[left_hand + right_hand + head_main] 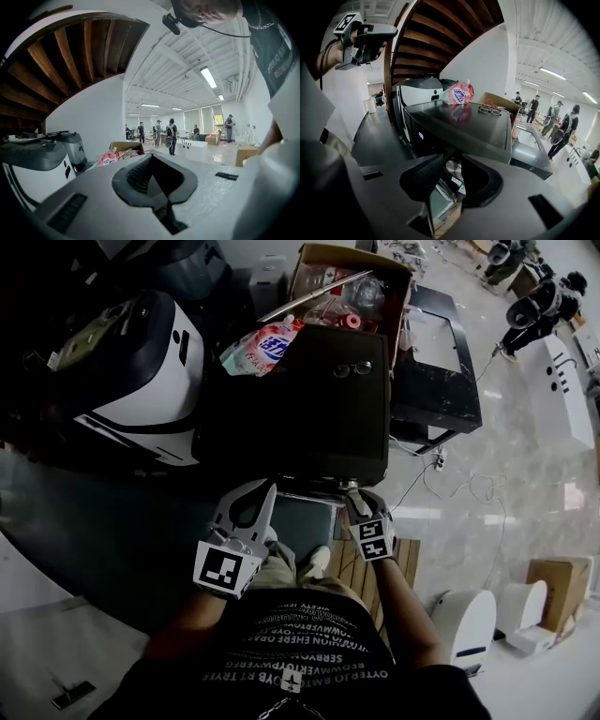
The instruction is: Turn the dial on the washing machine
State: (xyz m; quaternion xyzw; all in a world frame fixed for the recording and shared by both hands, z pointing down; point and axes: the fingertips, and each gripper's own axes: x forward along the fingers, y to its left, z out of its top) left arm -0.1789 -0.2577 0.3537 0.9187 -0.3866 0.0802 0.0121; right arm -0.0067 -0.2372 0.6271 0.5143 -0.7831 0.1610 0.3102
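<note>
Dark printed shirt [291, 643] fills the bottom of the head view, closest to us. Counts: two grippers, one washing machine [300, 418], one dial [453, 169]. The left gripper [262, 486] hangs off the machine's near-left corner, apart from it, tips pressed together. The right gripper [452, 159] sits at the machine's front edge, jaws spread. In the right gripper view we see the dial through the gap: a silvery disc on the machine's front, under the dark top, pads clear of it. It is round, so we name no long axis. Its face looks out of the front, toward the person. In the head view the top's front lip and the right gripper cover it.

On the top: one pair of glasses [352, 368] toward the far edge, one pink pouch [264, 345] lying at the far-left corner. Behind the machine, one open cardboard box [347, 253] with clutter. Left, one white-and-black appliance [141, 371]; right, one black stand [436, 381]. One cable [450, 486] trails on the pale floor [525, 484]. Lower right, two white units [464, 615] and a second carton [561, 582]. Wooden slats [361, 568] lie on the floor just beside the right gripper's marker cube. We count six people [171, 133] far back in the left gripper view, too small to detail.
</note>
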